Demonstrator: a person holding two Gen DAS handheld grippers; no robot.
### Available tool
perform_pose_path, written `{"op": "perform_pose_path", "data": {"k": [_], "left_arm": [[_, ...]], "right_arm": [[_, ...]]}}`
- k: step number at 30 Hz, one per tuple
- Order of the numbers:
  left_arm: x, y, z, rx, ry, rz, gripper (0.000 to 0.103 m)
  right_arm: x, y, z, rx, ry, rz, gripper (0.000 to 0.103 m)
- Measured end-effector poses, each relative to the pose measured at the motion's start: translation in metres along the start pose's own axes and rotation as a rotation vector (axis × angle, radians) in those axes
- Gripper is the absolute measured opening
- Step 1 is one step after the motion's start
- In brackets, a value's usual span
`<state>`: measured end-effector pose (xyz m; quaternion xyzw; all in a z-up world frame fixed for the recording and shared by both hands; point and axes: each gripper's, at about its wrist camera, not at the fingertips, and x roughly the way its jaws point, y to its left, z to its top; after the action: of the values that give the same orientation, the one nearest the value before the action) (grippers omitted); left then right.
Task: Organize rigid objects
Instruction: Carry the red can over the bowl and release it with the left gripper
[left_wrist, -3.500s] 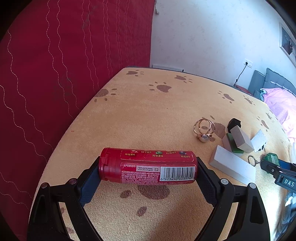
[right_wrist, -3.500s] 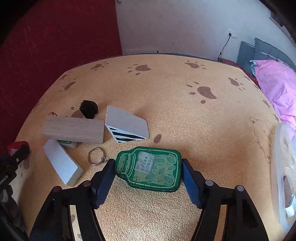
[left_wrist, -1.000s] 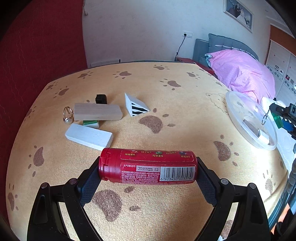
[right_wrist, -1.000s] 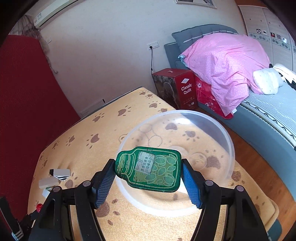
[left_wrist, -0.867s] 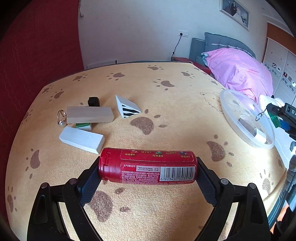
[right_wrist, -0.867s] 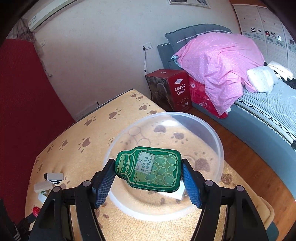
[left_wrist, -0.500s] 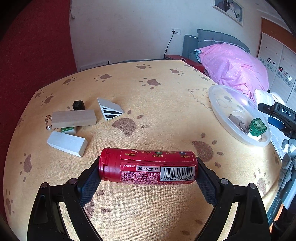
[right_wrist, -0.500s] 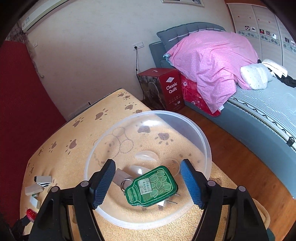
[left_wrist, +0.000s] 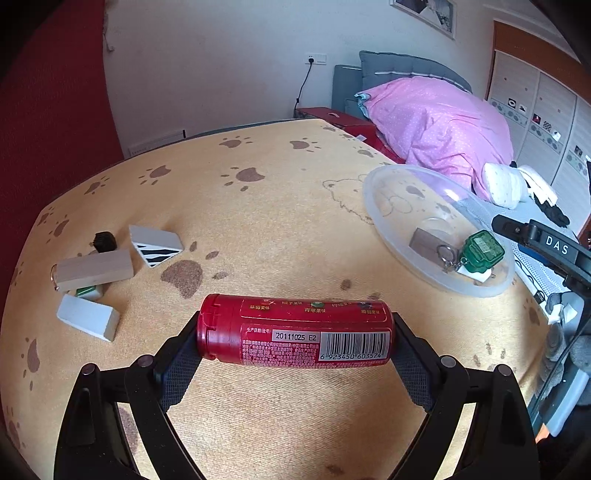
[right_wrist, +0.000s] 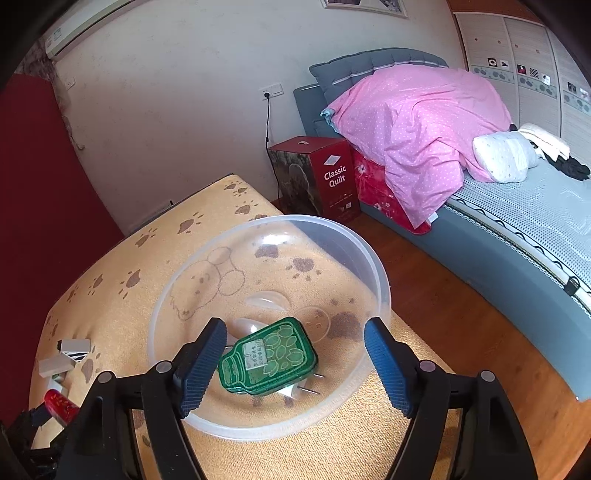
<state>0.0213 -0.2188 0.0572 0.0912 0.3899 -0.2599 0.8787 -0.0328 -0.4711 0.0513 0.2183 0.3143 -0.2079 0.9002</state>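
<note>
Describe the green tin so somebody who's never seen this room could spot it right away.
Find the clear plastic bowl at the edge of the paw-print table nearest the bed. The green tin lies inside it, shaped like a flat bottle with a leaf pattern, the only green thing in the bowl.

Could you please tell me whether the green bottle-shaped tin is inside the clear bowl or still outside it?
Inside: the green tin lies on the bottom of the clear bowl, free of the right gripper.

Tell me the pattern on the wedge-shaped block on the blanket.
The wedge-shaped block is white with black zebra-like stripes on one face; the left wrist view shows it best.
</note>
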Motion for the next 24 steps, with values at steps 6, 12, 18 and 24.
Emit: {"op": "perform_pose_path", "data": {"k": [6, 12, 18, 24], "left_arm": [[0.01, -0.027, 0.011, 0.03, 0.006, -0.048, 0.093], [0.015, -0.055, 0.022, 0.086, -0.01, -0.081, 0.093], [0.025, -0.078, 0.03, 0.135, -0.021, -0.12, 0.093], [0.037, -0.092, 0.034, 0.166, -0.016, -0.138, 0.093]], "right_arm": [[0.0, -0.003, -0.002, 0.002, -0.014, -0.01, 0.08], [0.002, -0.005, -0.003, -0.001, -0.011, -0.004, 0.081], [-0.001, -0.012, -0.001, 0.008, -0.035, -0.017, 0.081], [0.001, -0.018, 0.001, 0.029, -0.033, -0.024, 0.081]]}}
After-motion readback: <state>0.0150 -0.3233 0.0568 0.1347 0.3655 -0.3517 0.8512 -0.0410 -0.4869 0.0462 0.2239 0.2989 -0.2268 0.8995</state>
